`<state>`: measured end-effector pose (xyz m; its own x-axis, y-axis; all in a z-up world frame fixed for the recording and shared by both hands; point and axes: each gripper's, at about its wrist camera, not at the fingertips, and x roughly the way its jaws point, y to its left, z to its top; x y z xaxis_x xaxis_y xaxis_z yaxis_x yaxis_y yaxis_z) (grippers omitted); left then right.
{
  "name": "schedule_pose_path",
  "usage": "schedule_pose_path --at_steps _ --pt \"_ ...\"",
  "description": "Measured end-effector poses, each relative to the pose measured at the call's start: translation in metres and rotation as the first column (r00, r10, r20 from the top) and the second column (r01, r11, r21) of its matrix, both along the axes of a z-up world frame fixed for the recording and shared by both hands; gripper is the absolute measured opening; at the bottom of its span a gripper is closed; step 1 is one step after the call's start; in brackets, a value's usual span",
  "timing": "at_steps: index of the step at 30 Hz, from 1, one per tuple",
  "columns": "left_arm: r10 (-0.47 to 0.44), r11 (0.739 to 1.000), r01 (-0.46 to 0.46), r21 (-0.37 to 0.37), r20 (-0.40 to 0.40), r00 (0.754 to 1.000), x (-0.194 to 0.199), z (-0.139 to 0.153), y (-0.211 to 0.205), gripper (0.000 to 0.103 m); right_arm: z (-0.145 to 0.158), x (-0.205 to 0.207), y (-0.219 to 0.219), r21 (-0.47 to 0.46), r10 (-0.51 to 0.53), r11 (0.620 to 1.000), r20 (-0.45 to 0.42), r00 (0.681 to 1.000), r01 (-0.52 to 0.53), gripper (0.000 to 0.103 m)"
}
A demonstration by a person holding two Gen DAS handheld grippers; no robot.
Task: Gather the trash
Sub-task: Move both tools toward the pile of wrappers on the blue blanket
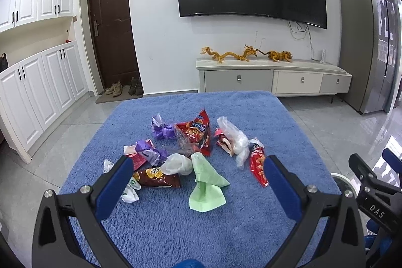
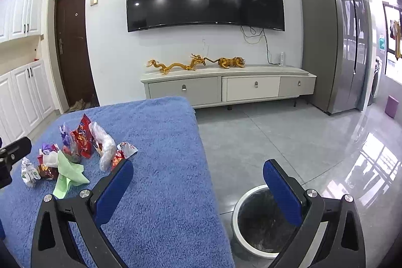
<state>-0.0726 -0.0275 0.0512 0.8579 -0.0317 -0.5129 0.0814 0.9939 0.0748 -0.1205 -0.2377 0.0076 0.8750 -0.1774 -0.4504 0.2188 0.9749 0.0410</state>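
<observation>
Several pieces of trash lie in a loose heap on a blue towel-covered table point(image 1: 176, 230): a red snack bag point(image 1: 197, 132), a green paper napkin point(image 1: 207, 182), a brown wrapper point(image 1: 158, 177), purple wrappers point(image 1: 160, 129), a clear plastic bag point(image 1: 233, 135) and a small red packet point(image 1: 258, 167). My left gripper point(image 1: 198, 172) stands open just short of the heap, nothing between its fingers. My right gripper point(image 2: 198, 175) is open too, over the table's right edge, with the heap point(image 2: 75, 155) to its left. A white-rimmed bin point(image 2: 253, 225) with a dark liner stands on the floor below it.
Grey tiled floor point(image 2: 276, 137) surrounds the table. A low TV cabinet point(image 1: 273, 77) with golden figurines stands against the far wall under a big screen. White cupboards point(image 1: 37, 92) and a dark door are at left, a grey fridge point(image 2: 334, 42) at right.
</observation>
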Motion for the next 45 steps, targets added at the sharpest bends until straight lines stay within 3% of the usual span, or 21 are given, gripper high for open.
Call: schedule_pose_path --at_steps 19,27,34,40,45 --pt "-0.085 0.996 0.085 0.008 -0.032 0.996 0.015 -0.009 -0.013 0.103 -0.008 0.015 -0.011 0.001 -0.014 1.000 -0.023 1.000 0.014 0.103" --pt "-0.154 0.988 0.154 0.016 -0.030 0.988 0.015 -0.008 -0.027 0.103 -0.010 0.018 -0.018 0.064 -0.023 0.998 -0.027 0.999 0.025 0.103" --pt "-0.221 0.975 0.221 -0.005 -0.019 0.975 0.013 -0.006 -0.032 0.103 -0.008 0.014 -0.022 0.001 -0.056 0.998 -0.044 0.997 0.056 0.103" --pt "-0.281 0.959 0.281 0.032 -0.008 0.960 0.004 -0.009 -0.030 0.103 -0.004 0.015 -0.020 -0.038 -0.077 0.996 -0.068 0.995 0.075 0.103" --pt "-0.278 0.957 0.283 0.063 -0.082 0.957 0.008 -0.023 -0.024 0.103 -0.010 0.026 -0.005 -0.024 -0.023 1.000 -0.123 0.992 0.020 0.103"
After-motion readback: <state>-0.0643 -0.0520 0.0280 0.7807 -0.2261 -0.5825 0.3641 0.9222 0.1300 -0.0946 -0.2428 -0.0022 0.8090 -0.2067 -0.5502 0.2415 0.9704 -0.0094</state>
